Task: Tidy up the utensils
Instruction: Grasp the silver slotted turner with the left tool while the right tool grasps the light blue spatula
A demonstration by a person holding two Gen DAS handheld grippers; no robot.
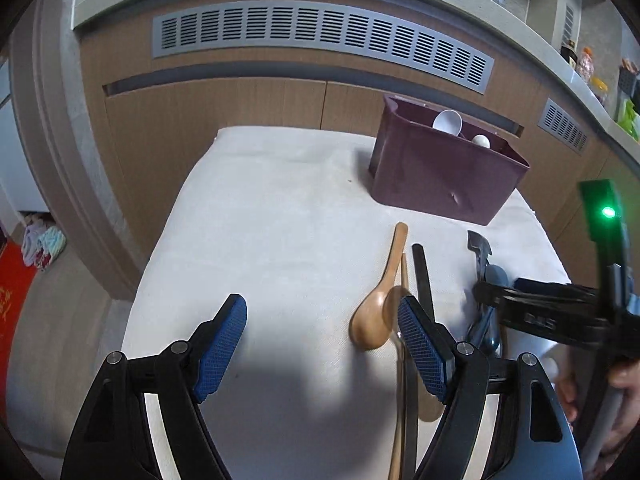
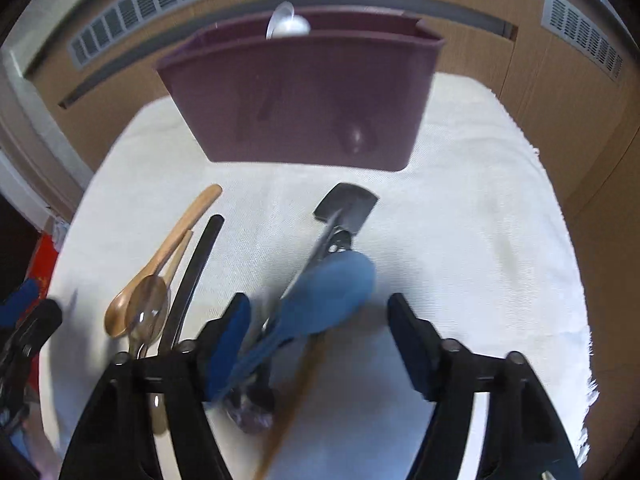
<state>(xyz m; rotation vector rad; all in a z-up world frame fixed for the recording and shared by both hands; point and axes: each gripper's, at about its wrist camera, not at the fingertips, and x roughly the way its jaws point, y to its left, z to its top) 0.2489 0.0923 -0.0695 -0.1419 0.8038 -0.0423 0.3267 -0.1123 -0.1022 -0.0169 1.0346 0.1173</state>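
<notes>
Utensils lie loose on the cloth (image 2: 460, 208) covering the surface, in two groups in front of the bin (image 2: 304, 96).

Left group: wooden spoon (image 1: 376, 312), bowl toward me, handle pointing at the bin. A clear spoon (image 2: 147, 312) overlaps its bowl in the right wrist view. A black stick (image 2: 192, 276) lies just beside them on the right, roughly parallel.

Right group: blue spoon (image 2: 320, 300) on top of a black spatula (image 2: 346, 204), whose blade points at the bin. Something dark and blurred sits under the blue handle; can't tell what.

Bin is dark purple, upright at the far edge of the cloth. Two white spoons (image 1: 448, 122) stick up out of it.

My left gripper (image 1: 320, 344) hangs over bare cloth, jaws wide apart, nothing between them. Its right finger sits over the wooden spoon's bowl in view; can't tell if it touches.

My right gripper (image 2: 318, 316) is over the blue spoon, jaws partly apart. Blue spoon lies between them, close against the left finger (image 2: 228, 340); right finger is well clear of it. No grip yet. View is motion-blurred.

Wood-panel cabinet with grey vents (image 1: 320, 36) behind the surface.
</notes>
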